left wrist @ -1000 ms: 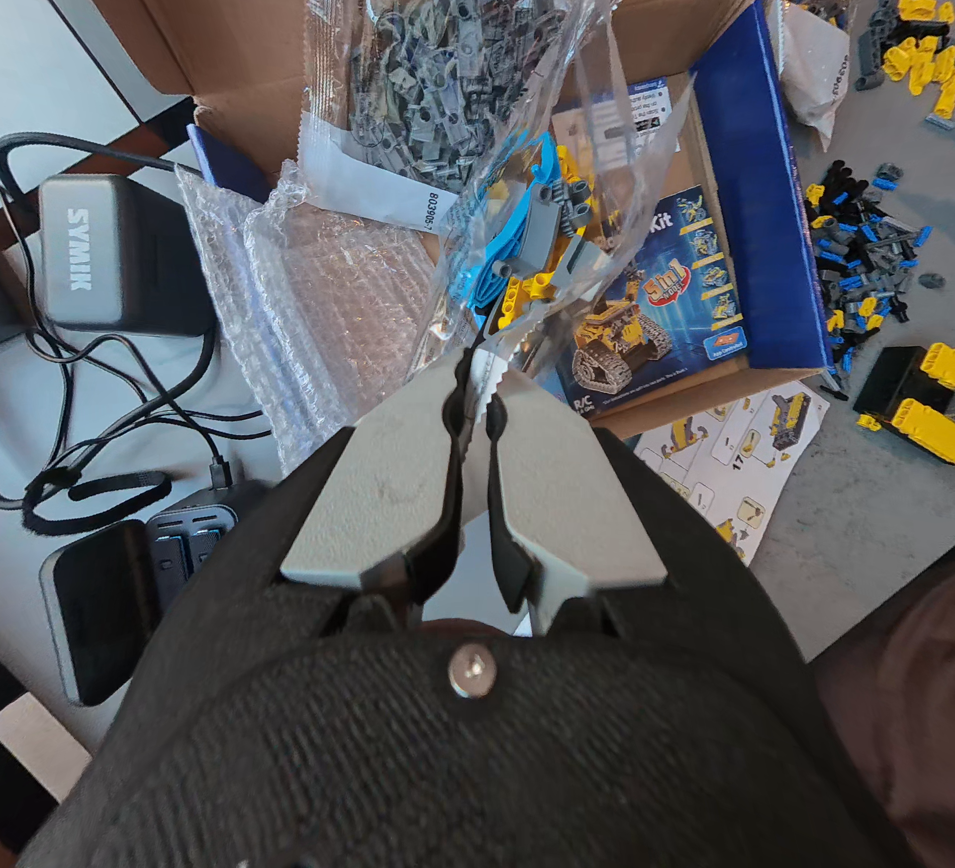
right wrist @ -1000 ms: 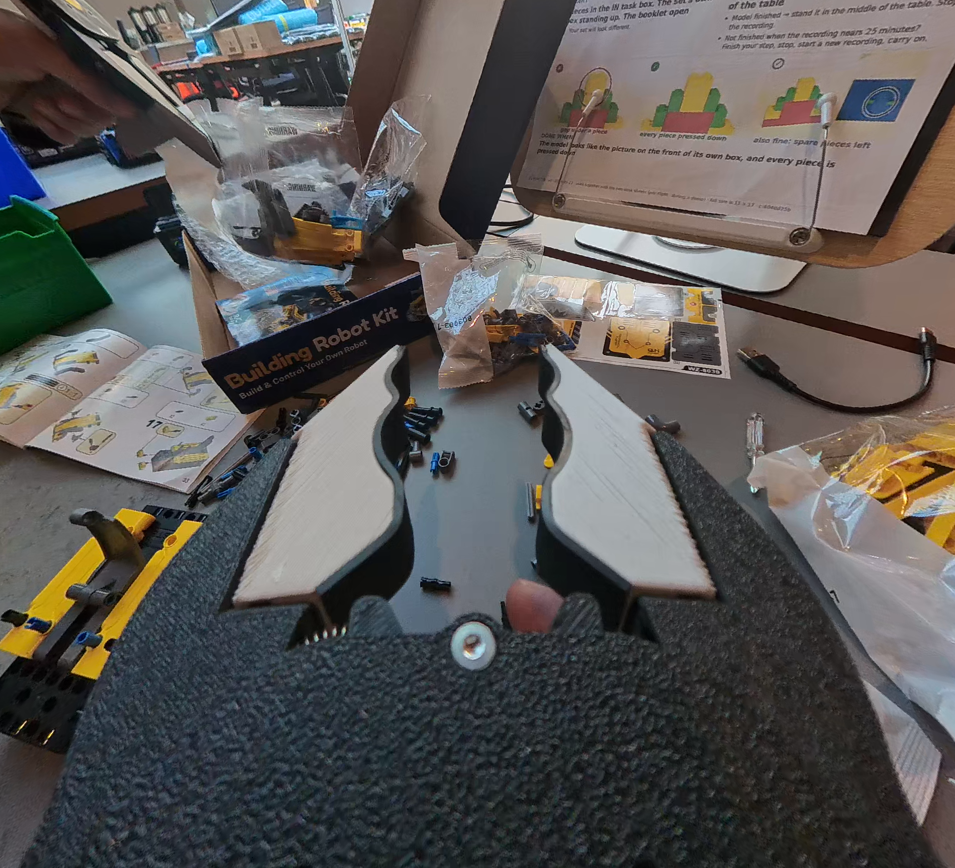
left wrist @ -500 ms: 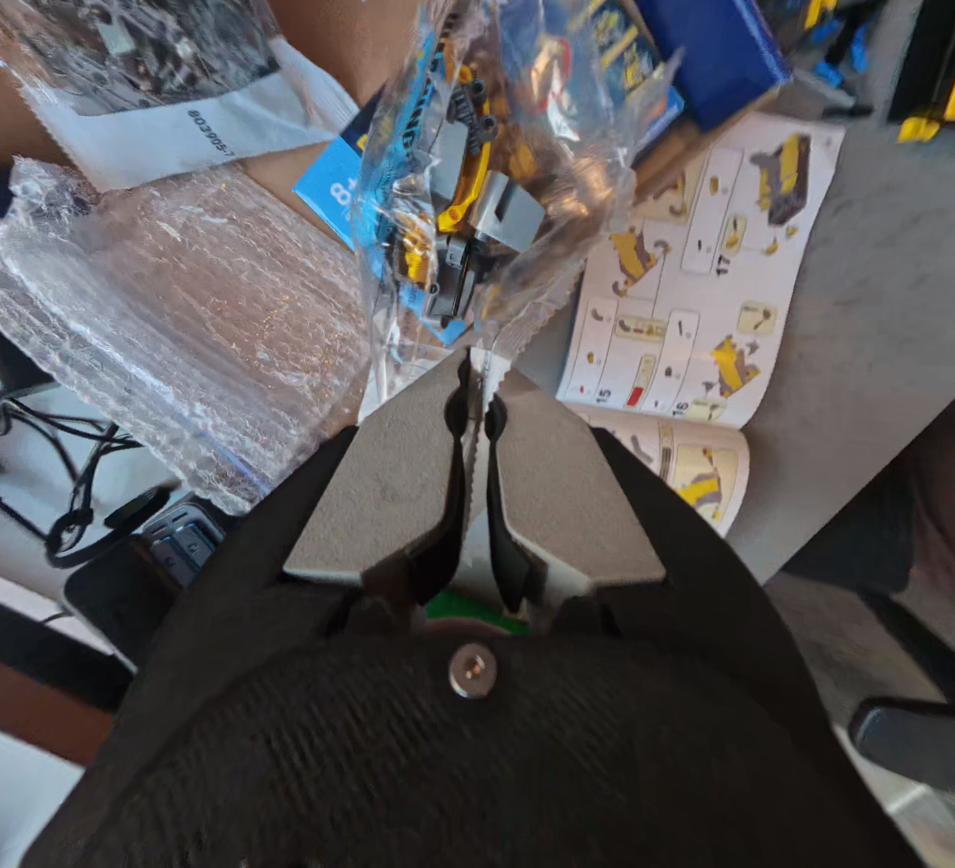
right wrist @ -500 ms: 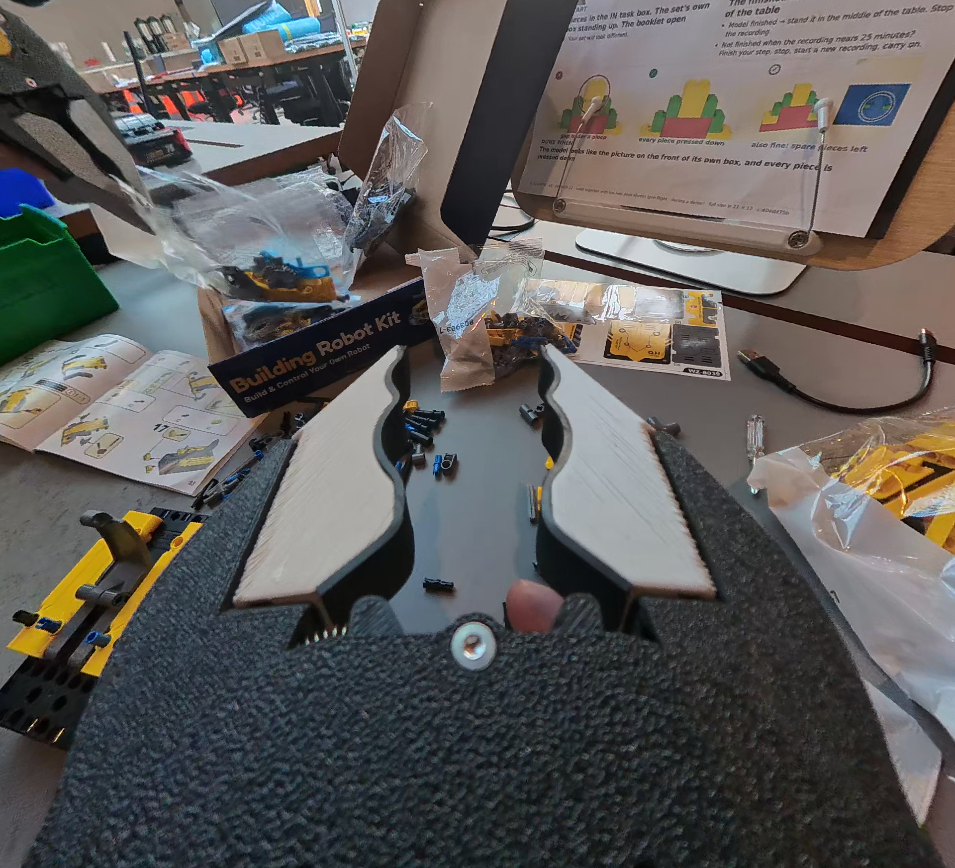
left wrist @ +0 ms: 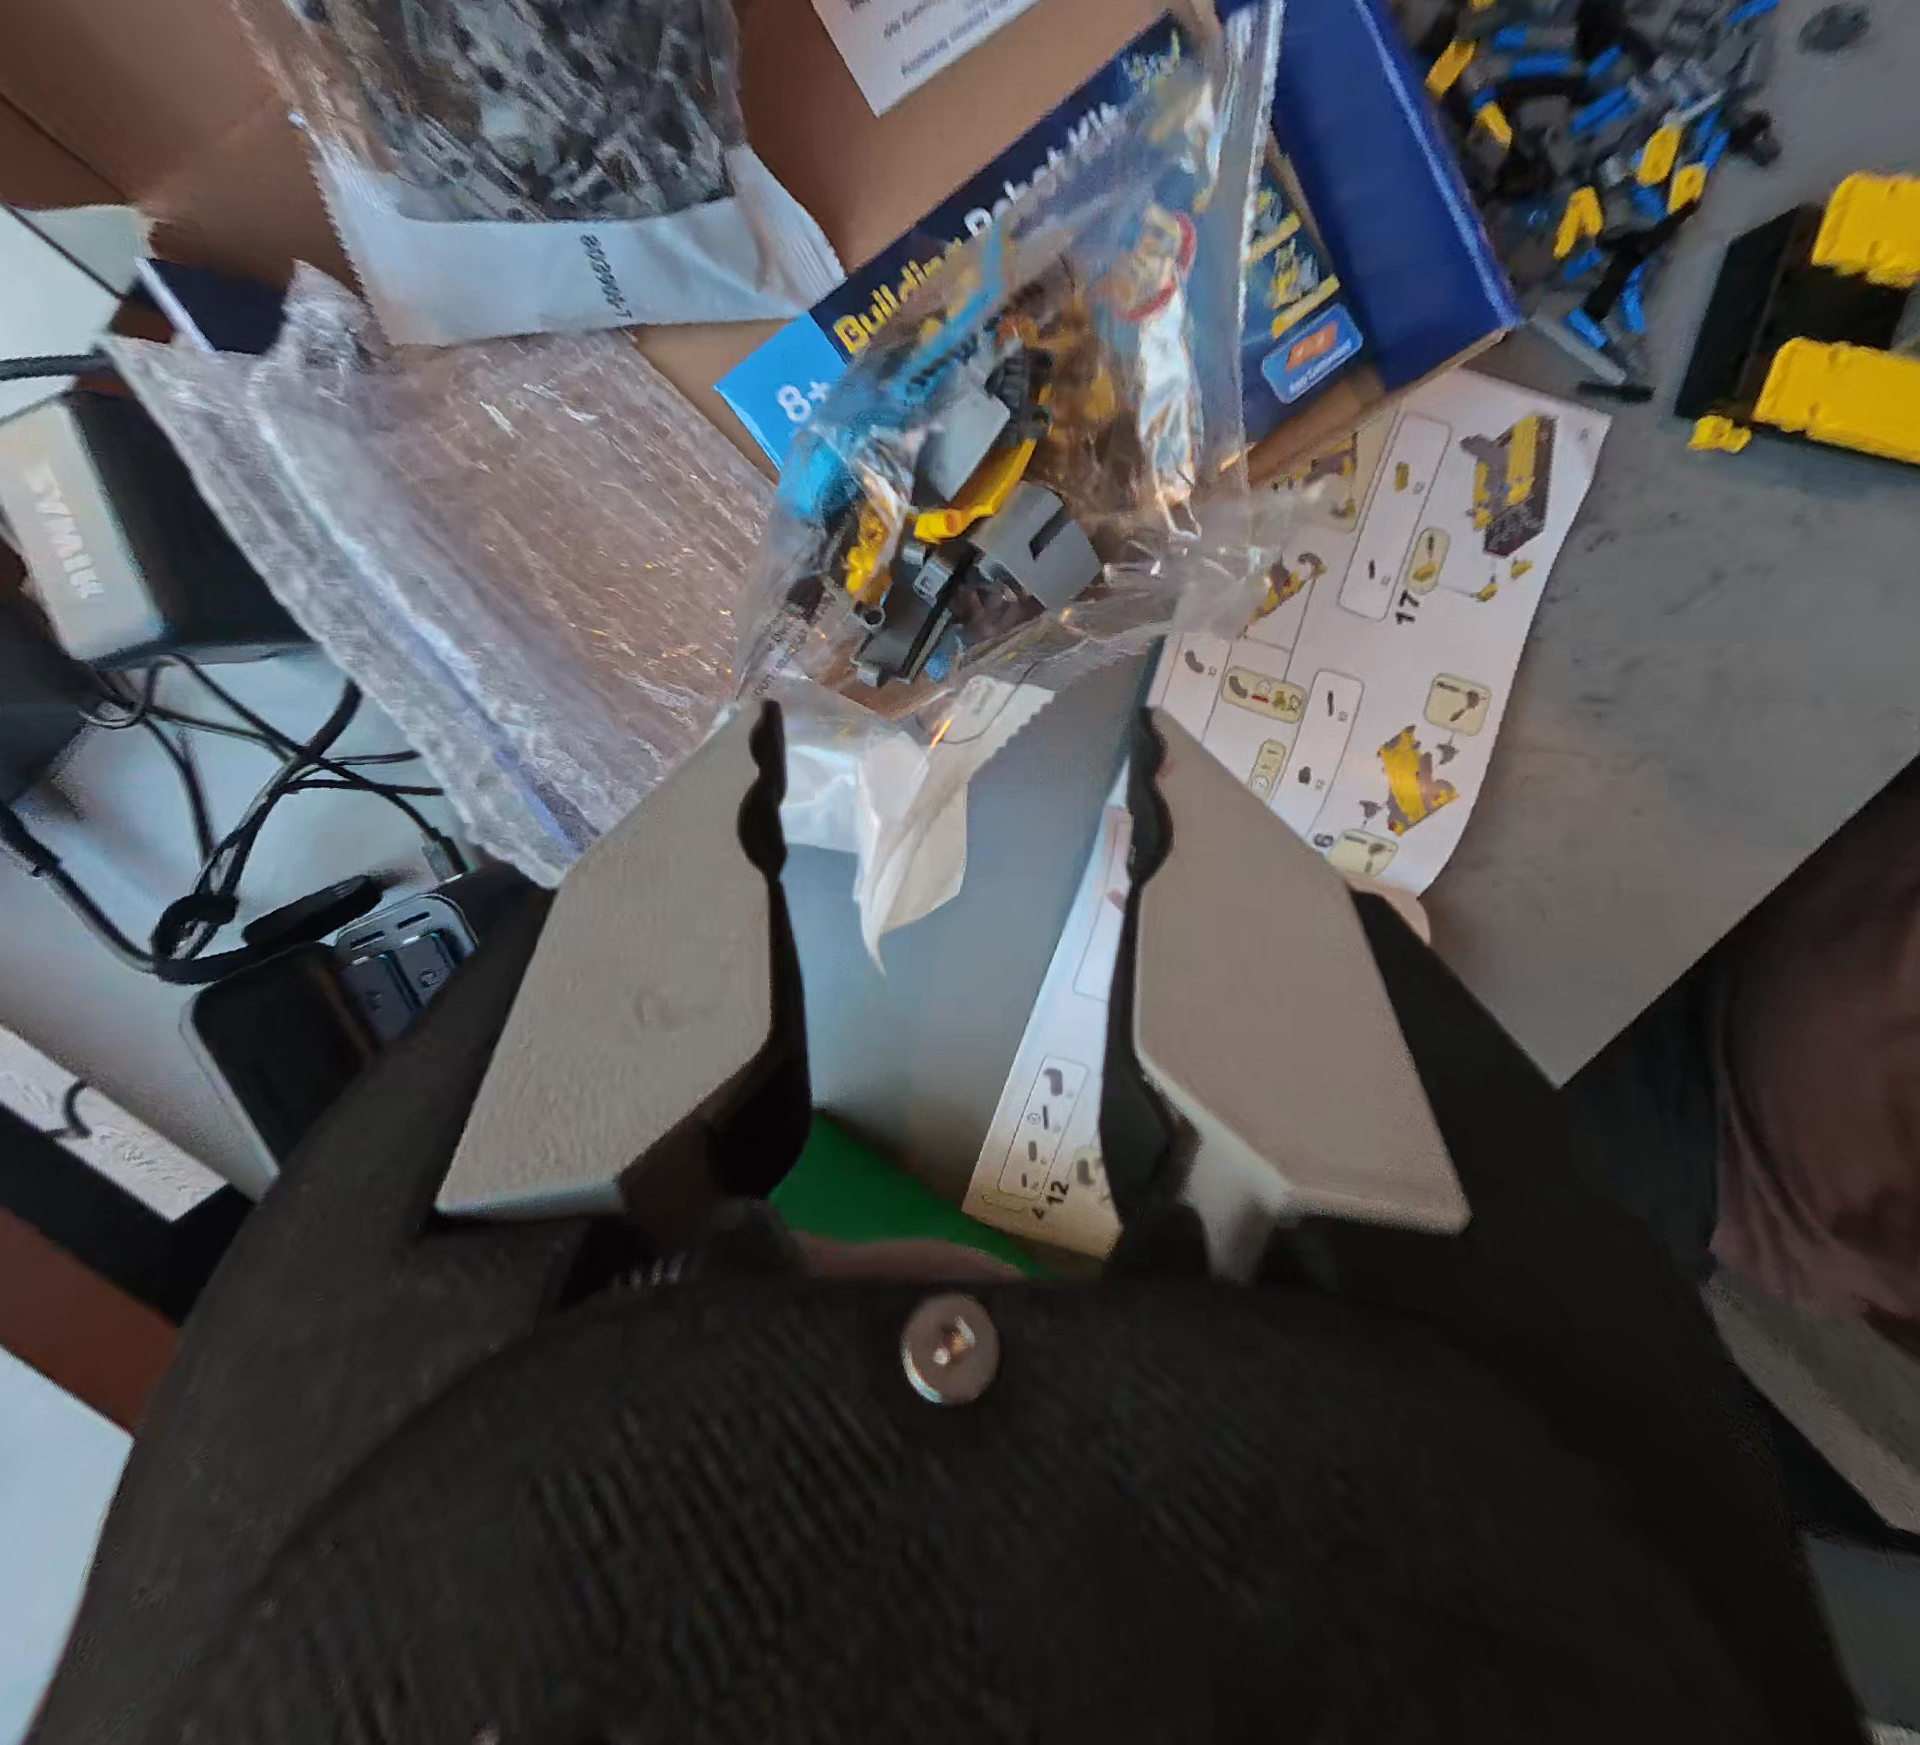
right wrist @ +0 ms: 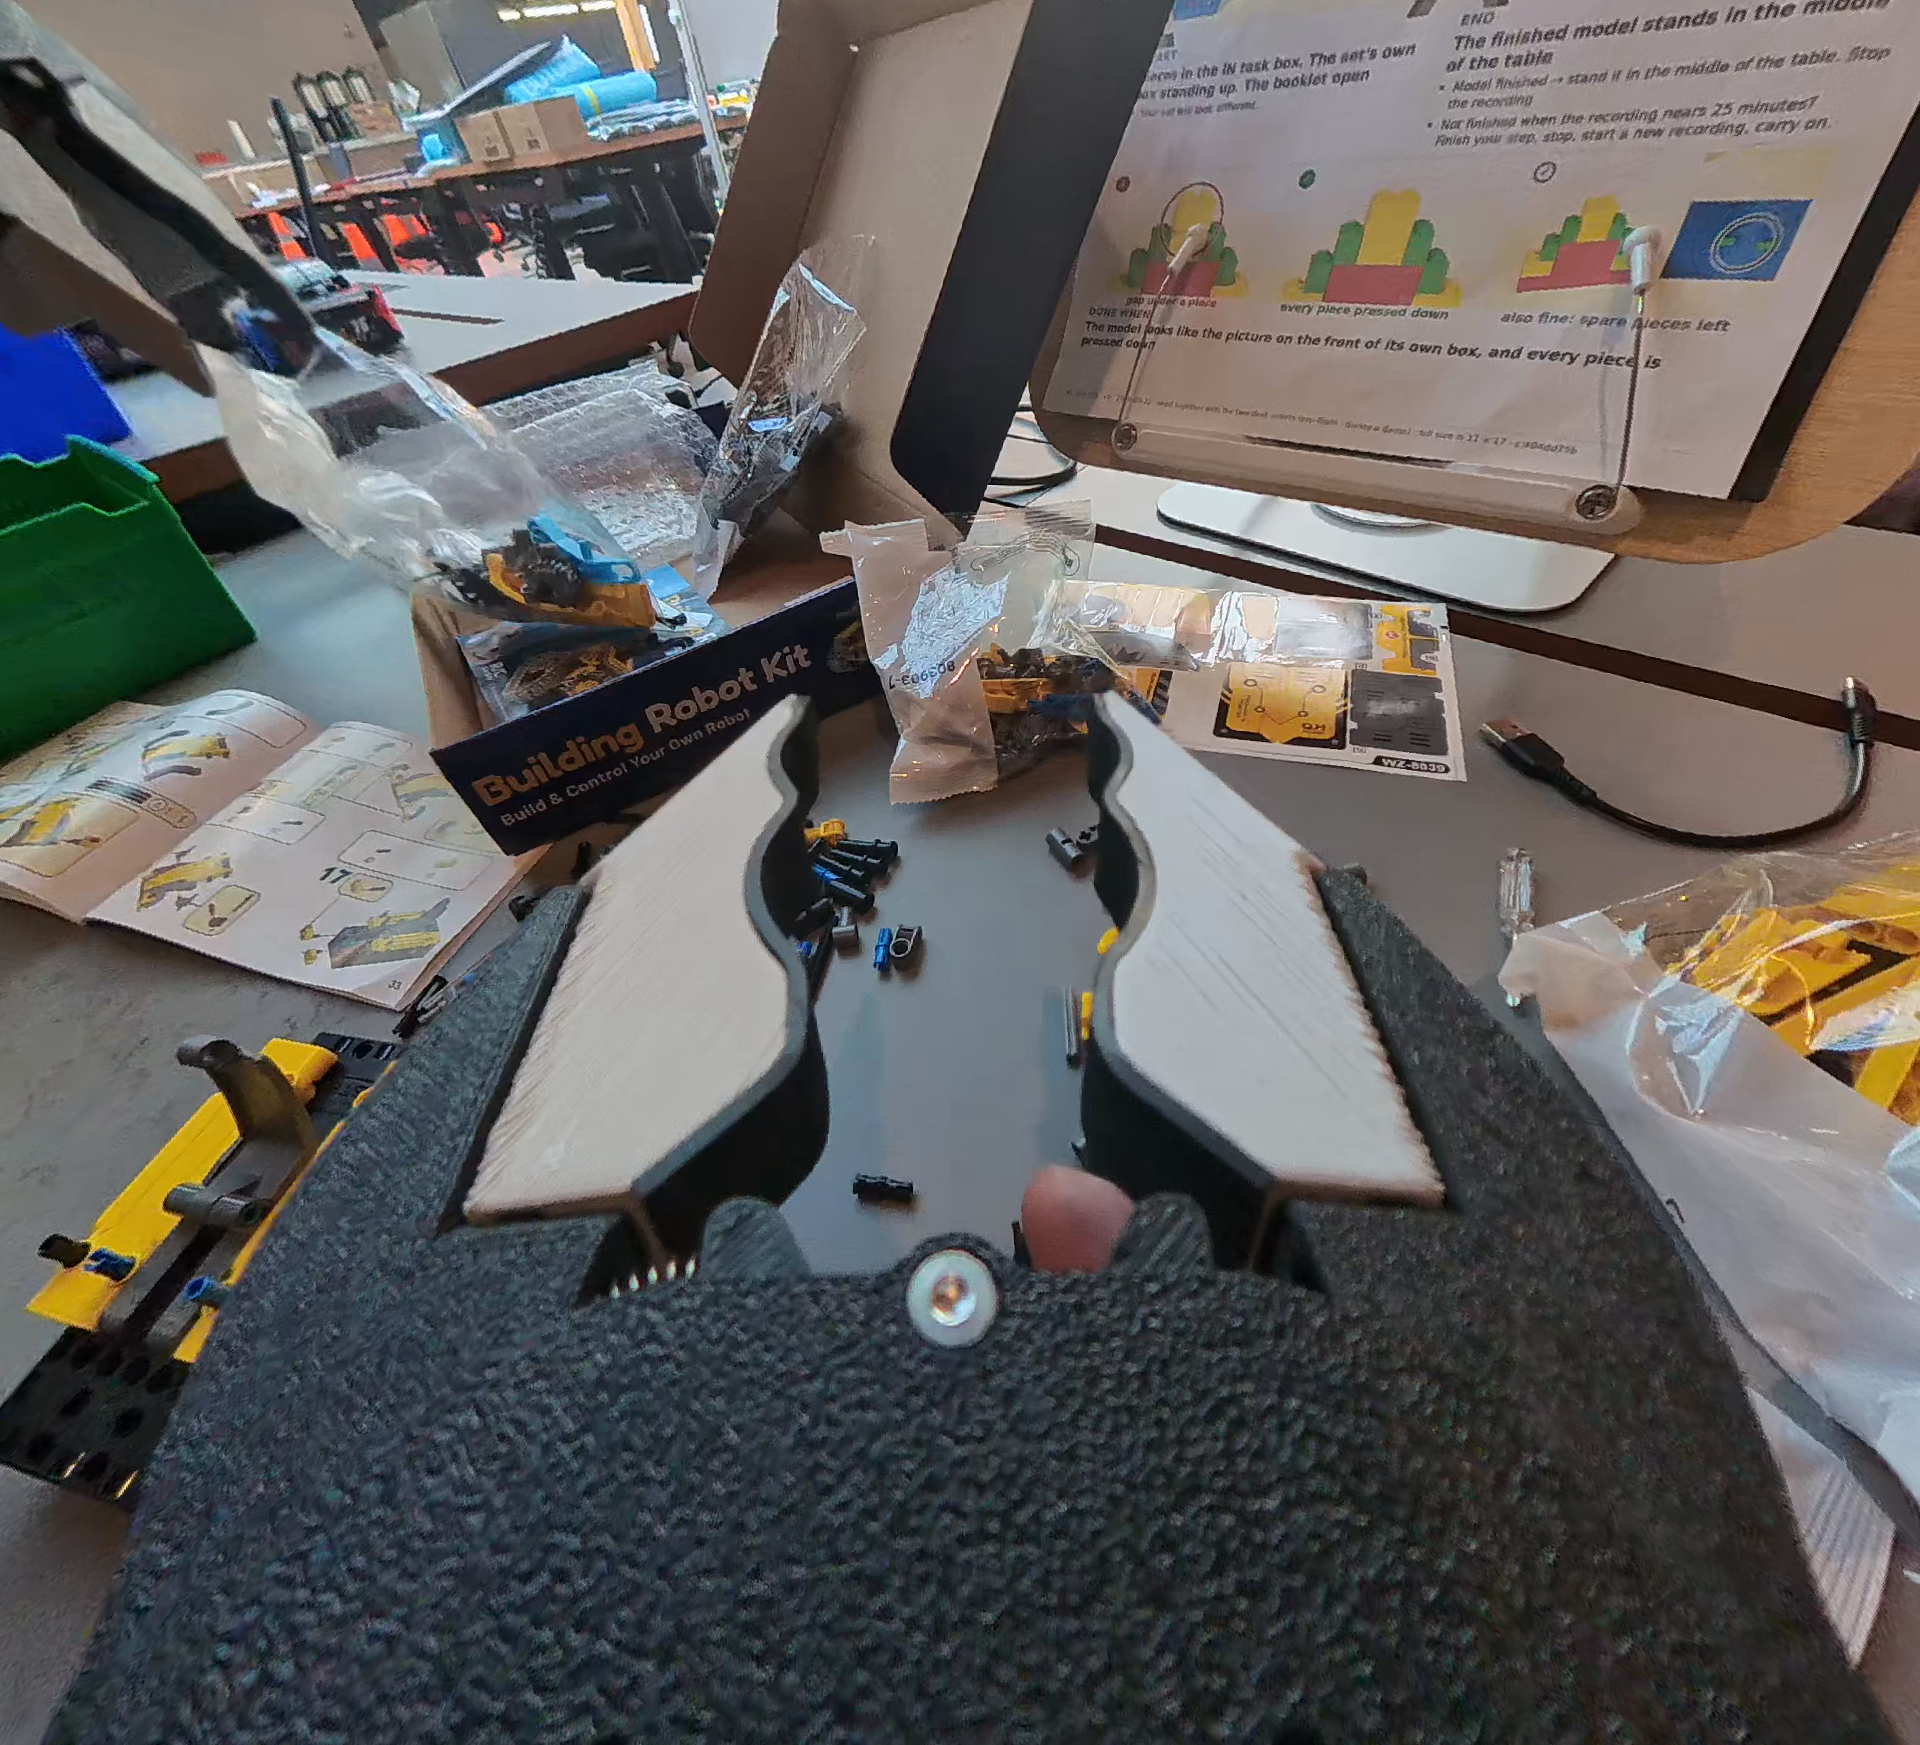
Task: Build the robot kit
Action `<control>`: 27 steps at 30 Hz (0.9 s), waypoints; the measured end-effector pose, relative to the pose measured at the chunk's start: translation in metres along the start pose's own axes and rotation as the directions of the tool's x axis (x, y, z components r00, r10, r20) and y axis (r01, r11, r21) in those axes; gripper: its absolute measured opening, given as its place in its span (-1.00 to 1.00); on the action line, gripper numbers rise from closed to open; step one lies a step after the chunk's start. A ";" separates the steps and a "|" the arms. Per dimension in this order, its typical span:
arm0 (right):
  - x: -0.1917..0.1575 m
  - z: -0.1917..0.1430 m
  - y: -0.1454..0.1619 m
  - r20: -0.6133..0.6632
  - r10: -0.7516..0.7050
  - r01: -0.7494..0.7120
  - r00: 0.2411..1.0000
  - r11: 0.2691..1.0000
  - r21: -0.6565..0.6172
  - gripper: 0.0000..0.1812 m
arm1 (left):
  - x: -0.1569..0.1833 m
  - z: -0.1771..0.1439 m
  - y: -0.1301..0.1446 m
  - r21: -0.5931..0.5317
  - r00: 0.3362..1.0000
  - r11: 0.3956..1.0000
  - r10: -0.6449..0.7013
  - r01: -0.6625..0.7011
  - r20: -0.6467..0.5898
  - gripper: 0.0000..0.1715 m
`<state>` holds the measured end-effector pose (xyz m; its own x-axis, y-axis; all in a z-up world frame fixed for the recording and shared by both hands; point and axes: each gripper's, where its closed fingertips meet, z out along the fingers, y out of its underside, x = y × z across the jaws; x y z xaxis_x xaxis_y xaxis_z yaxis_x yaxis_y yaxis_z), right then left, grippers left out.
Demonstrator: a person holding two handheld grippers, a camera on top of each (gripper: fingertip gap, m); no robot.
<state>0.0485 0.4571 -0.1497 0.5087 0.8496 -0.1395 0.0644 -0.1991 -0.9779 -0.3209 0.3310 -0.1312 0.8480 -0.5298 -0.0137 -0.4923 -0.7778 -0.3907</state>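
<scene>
The left tongs (left wrist: 951, 760), clamped half a second ago on the serrated edge of the clear bag of yellow, grey and blue parts (left wrist: 966, 532), are now spread wide, and the bag is seen loose just beyond the tips at twelve o'clock, over the edge of the blue kit box (left wrist: 1351, 137). Whether its white corner is still touched by the left finger cannot be told. The right tongs (right wrist: 940, 750) are kept wide and empty above the desk (right wrist: 1662, 760), a second parts bag (right wrist: 977, 656) at twelve o'clock.
</scene>
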 end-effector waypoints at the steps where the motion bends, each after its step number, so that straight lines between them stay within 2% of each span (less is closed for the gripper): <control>1: 0.001 -0.002 -0.003 -0.001 0.002 -0.002 1.000 1.000 0.013 -0.42 | -0.004 -0.009 -0.009 0.046 1.000 0.999 -0.019 0.018 0.006 -0.18; 3: 0.007 -0.006 -0.009 -0.031 -0.002 0.003 1.000 1.000 0.031 -0.31 | -0.015 -0.031 -0.031 0.174 0.997 0.983 -0.061 0.053 0.043 0.03; 6: 0.042 -0.030 -0.025 -0.201 -0.079 0.089 0.976 0.995 0.041 -0.26 | -0.028 -0.069 -0.069 0.398 0.983 0.912 -0.151 0.098 0.104 0.08; 8: 0.071 -0.058 -0.041 -0.320 -0.058 0.094 0.946 0.991 0.098 -0.26 | -0.024 -0.090 -0.089 0.527 0.968 0.843 -0.209 0.106 0.139 0.13; 10: 0.096 -0.083 -0.050 -0.397 0.014 0.054 0.918 0.986 0.158 -0.26 | 0.005 -0.098 -0.104 0.627 0.973 0.768 -0.221 0.130 0.069 -0.20; 12: 0.121 -0.104 -0.051 -0.514 0.034 0.068 0.857 0.982 0.179 -0.24 | 0.060 -0.095 -0.116 0.707 0.987 0.690 -0.124 0.157 -0.097 -0.24; 13: 0.129 -0.109 -0.050 -0.552 0.033 0.077 0.833 0.981 0.176 -0.23 | 0.080 -0.090 -0.119 0.739 0.985 0.651 -0.104 0.173 -0.140 -0.19; 14: 0.133 -0.110 -0.048 -0.564 0.034 0.074 0.825 0.983 0.168 -0.23 | 0.097 -0.078 -0.119 0.753 0.983 0.632 -0.098 0.183 -0.158 -0.05; 16: 0.136 -0.104 -0.039 -0.545 0.047 0.041 0.837 0.988 0.148 -0.23 | 0.137 -0.044 -0.114 0.736 0.979 0.658 -0.014 0.162 -0.203 -0.28; 17: 0.136 -0.101 -0.035 -0.532 0.059 0.021 0.844 0.989 0.144 -0.22 | 0.150 -0.027 -0.113 0.728 0.975 0.666 -0.001 0.166 -0.221 -0.17; 20: 0.138 -0.100 -0.033 -0.528 0.072 0.006 0.846 0.989 0.145 -0.20 | 0.166 0.004 -0.114 0.714 0.980 0.689 0.025 0.126 -0.197 -0.13; 21: 0.139 -0.101 -0.034 -0.536 0.068 0.013 0.842 0.989 0.147 -0.20 | 0.166 0.007 -0.117 0.707 0.985 0.699 0.027 0.102 -0.169 -0.03; 22: 0.140 -0.103 -0.035 -0.540 0.070 0.018 0.839 0.988 0.155 -0.19 | 0.161 0.008 -0.121 0.697 0.991 0.712 0.015 0.082 -0.132 0.16; 23: 0.140 -0.105 -0.037 -0.537 0.077 0.018 0.840 0.985 0.169 -0.19 | 0.159 0.005 -0.126 0.690 0.995 0.721 0.011 0.063 -0.103 0.22; 24: 0.140 -0.105 -0.038 -0.529 0.088 0.012 0.844 0.983 0.183 -0.18 | 0.162 -0.003 -0.134 0.699 0.995 0.715 0.040 0.032 -0.086 0.16; 27: 0.139 -0.101 -0.035 -0.493 0.124 -0.027 0.861 0.980 0.199 -0.17 | 0.169 -0.032 -0.164 0.776 0.995 0.631 0.088 -0.021 -0.044 -0.06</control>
<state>0.2041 0.5327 -0.1195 0.8692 0.4664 -0.1643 -0.1216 -0.1206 -0.9852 -0.1029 0.3580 -0.0395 0.7918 -0.6108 -0.0072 -0.1763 -0.2172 -0.9601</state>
